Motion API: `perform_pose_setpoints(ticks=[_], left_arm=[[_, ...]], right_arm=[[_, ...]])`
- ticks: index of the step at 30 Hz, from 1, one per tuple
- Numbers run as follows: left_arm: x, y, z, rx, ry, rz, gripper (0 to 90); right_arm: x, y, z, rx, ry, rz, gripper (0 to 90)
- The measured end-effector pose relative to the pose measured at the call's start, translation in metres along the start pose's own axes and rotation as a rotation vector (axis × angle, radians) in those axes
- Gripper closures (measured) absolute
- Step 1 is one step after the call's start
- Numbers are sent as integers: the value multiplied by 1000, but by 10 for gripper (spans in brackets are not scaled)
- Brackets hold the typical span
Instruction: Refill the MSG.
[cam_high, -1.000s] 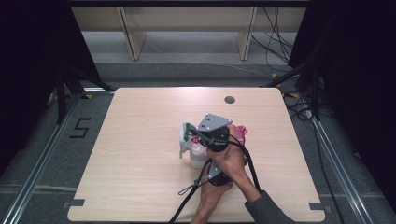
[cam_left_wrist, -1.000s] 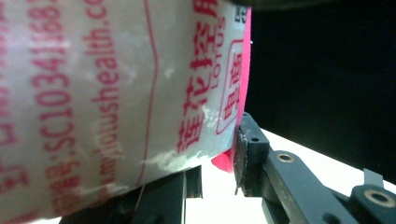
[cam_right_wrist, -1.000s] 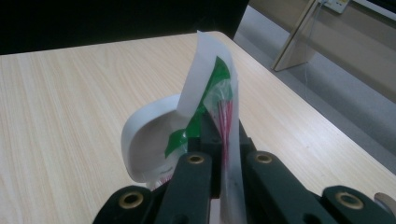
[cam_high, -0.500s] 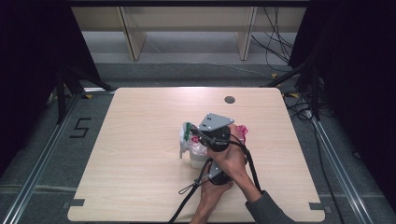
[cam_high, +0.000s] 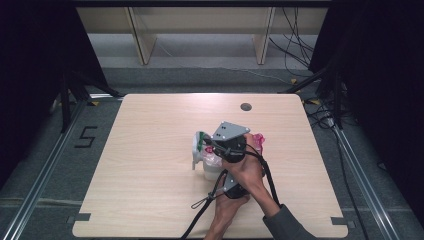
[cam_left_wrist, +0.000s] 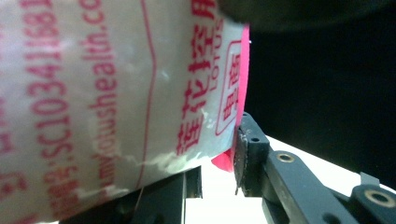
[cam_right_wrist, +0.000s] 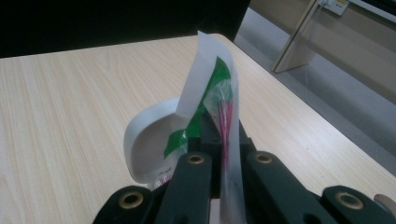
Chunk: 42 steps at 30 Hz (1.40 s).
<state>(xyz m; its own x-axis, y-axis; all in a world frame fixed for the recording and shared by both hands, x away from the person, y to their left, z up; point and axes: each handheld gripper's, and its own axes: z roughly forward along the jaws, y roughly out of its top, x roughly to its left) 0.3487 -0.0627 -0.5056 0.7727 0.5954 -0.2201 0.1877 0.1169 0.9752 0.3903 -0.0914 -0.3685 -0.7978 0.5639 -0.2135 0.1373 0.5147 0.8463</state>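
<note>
The right gripper clamps a green-and-white packet, its white rim showing behind. The left gripper grips a plastic bag with red print. From above, hands hide both mid-table; a pink wrapper lies beside.

Both hands low-centre, crossed close. R gripper jaws clamped tight. L gripper jaws part-closed, pads pressing in.
</note>
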Motion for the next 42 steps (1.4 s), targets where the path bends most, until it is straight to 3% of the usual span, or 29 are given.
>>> perform_pose_setpoints(ticks=[1,4,5,6,7,9,10,11,13,14,16,17,18,19,20,25,29,30,33,34,35,36,39,42], left_arm=[[-2,0,2,-30,-8,-34,748],[-2,0,3,-34,-11,-40,749],[1,0,1,5,-17,11,749],[1,0,1,8,-5,10,748],[-3,0,4,-26,-4,-37,748],[-4,-1,4,-18,11,-47,746],[-3,-1,2,9,16,-32,745],[2,1,-2,77,33,48,744],[3,1,-3,110,15,80,742],[3,2,-4,127,-2,71,739],[4,1,-3,140,-3,96,737],[4,0,-4,147,15,92,734],[2,0,-4,138,44,70,730],[1,-1,-4,135,46,67,729],[3,0,-6,173,30,106,726],[3,0,-8,185,26,122,718],[3,-1,-8,211,32,112,698],[4,-2,-7,207,20,103,691],[4,-3,-7,213,19,104,677],[1,-4,-5,177,19,67,670],[1,-4,-6,179,21,66,667],[1,-4,-6,186,20,66,666],[1,-6,-6,193,10,64,649],[3,-8,-8,203,-1,49,629]], right_arm=[[0,0,0,-1,-1,-1,900],[0,1,-2,-8,-2,4,900],[-1,0,-2,-13,-3,1,900],[-2,0,-2,-10,1,3,900],[-3,0,-2,-15,3,-4,900],[-3,-1,-3,-16,0,17,900],[-4,-1,-4,-17,-3,23,900],[-5,-1,-5,-21,2,11,900],[-7,0,-7,-30,6,16,900],[-7,-1,-9,-34,7,22,900],[-9,-1,-11,-43,11,28,900],[-9,-1,-12,-40,7,50,900],[-11,-1,-13,-45,14,33,900],[-11,-1,-14,-48,17,47,900],[-13,-1,-15,-56,17,36,900],[-14,-1,-26,-82,26,59,900],[-20,-2,-35,-117,24,50,900],[-20,-3,-37,-110,37,80,900],[-25,-6,-45,-118,56,106,900],[-26,-7,-47,-129,58,120,900],[-30,-8,-49,-152,49,94,900],[-30,-9,-52,-157,49,124,900],[-34,-13,-60,-177,64,125,900],[-37,-19,-66,-186,87,173,900]])
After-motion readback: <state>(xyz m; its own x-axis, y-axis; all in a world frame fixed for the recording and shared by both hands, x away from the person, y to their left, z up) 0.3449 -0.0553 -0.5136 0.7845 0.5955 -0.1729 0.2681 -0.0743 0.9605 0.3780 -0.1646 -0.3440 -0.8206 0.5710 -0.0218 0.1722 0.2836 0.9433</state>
